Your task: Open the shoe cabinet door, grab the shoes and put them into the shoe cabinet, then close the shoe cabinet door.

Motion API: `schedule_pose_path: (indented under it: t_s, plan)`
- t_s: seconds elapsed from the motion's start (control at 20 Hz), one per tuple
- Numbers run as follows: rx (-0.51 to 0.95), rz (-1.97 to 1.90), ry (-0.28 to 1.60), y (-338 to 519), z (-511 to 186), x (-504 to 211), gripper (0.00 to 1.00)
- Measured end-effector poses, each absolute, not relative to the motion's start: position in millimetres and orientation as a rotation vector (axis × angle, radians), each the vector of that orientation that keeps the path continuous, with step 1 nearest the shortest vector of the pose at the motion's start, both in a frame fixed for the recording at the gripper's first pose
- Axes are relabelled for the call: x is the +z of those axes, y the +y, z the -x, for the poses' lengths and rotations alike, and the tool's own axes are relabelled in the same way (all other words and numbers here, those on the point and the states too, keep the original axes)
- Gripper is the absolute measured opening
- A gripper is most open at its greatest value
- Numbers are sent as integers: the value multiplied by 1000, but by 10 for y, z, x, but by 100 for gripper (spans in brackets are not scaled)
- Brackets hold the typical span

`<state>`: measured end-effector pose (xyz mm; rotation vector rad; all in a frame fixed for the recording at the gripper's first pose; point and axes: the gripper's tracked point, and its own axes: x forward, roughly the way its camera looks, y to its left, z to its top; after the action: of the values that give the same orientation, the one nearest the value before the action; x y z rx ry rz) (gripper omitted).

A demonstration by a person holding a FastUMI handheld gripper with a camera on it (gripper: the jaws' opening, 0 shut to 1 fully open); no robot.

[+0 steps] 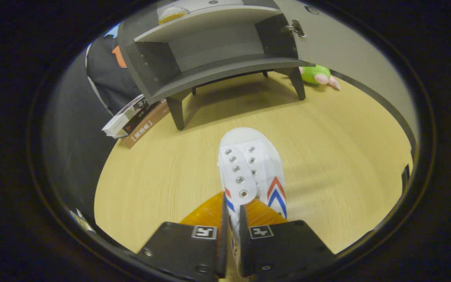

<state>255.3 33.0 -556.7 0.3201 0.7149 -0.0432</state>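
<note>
Gripper view: hand-held gripper (233, 213) pinches the white shoe (251, 168) by its heel edge, both fingers pressed on it, toe pointing ahead over the wooden floor (347, 156). Beyond stands the grey shoe cabinet (210, 51), door (327, 47) swung open, lower shelf bare. Boxes (131, 119) lean by its left leg; a green plush toy (317, 74) lies behind the right leg.

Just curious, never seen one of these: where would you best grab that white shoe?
At the heel end, coming from behind, as the gripper does now. The shoe points toe-first at the open cabinet, and its thin upper edge by the eyelets fits between the fingers, which press on it from both sides.
</note>
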Motion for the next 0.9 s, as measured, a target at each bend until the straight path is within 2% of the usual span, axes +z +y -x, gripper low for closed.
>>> schedule_pose_path:
  t_s: [0.1, 0.15, 0.5, 0.9]
  plan:
    - [-1, -250, 702, 414, -2520, -5631, 8]
    - [11, -224, 701, 403, -2506, -5592, 5]
    - [62, -209, 646, 208, -2446, -5133, 4]
    - [103, -117, 597, 102, -2517, -4010, 4]
